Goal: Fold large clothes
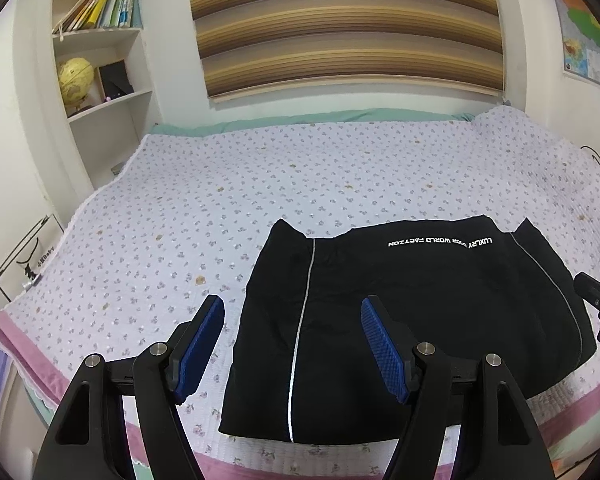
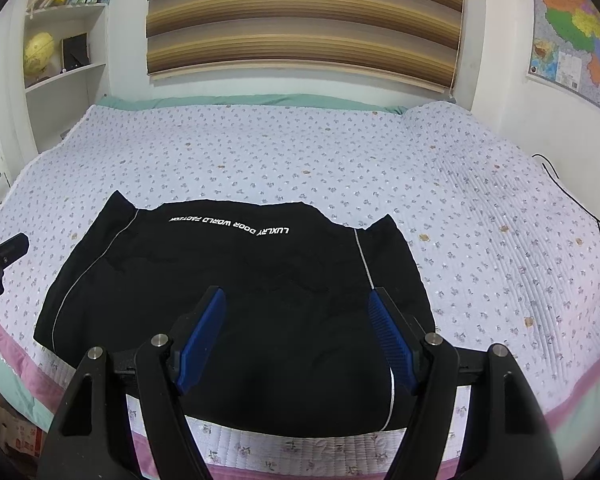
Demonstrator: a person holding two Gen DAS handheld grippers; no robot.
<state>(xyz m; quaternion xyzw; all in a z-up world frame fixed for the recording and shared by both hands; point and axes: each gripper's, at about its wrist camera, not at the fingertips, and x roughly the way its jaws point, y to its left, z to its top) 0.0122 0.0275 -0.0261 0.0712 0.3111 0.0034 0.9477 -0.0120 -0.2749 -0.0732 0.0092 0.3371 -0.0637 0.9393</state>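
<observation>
already folded into a compact rectangle, the black garment (image 2: 236, 304) lay near the front edge of the bed (image 2: 380, 160), its white lettering, upside down to the cameras, reading "luxlry door world faction". both the left hand-held gripper (image 1: 292, 344) and the right hand-held gripper (image 2: 296, 336) hovered above it, jaws apart and empty; little, if any, folding appeared left.

Even, soft indoor light, faint shadows; both views sharp, with strong fisheye bending and dark vignetted corners.
</observation>
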